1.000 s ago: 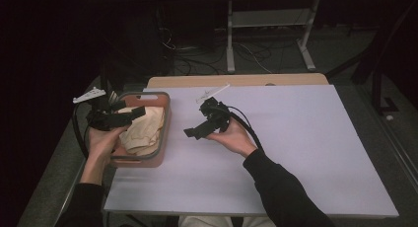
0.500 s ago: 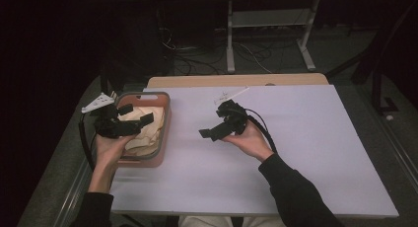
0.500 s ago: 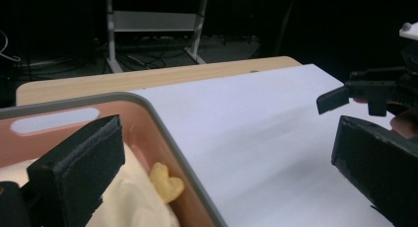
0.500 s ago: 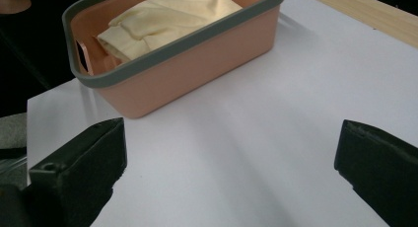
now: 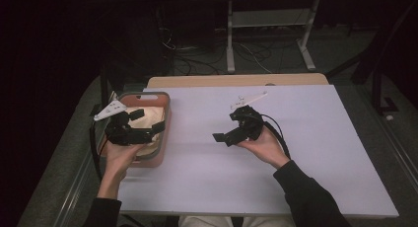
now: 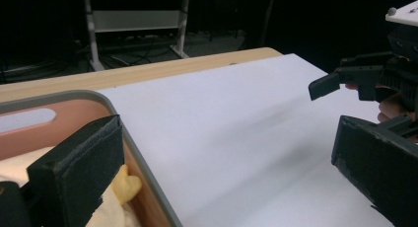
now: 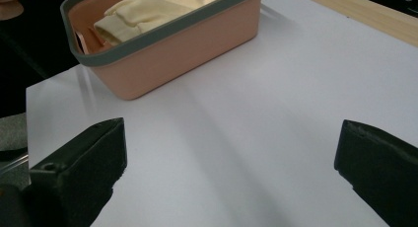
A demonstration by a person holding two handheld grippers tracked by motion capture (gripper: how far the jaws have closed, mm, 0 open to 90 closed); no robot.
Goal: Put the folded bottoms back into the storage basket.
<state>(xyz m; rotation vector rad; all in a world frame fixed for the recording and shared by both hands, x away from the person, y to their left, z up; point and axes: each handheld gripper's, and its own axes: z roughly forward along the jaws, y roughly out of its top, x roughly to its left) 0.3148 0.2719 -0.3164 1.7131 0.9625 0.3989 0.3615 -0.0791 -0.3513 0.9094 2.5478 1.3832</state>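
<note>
Cream cloth [image 5: 143, 119] heaped in pink bin [image 5: 164, 131]; left gripper [image 5: 145, 126] spread above it; right gripper [image 5: 224, 137] spread, empty; careless grab risks tipping bin.

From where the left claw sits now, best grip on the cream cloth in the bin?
Probably the raised fold of the cloth, taken from above: the bin walls block any side approach, while the top is open. The left claw hangs open over the bin, one jaw already above the cloth.
</note>
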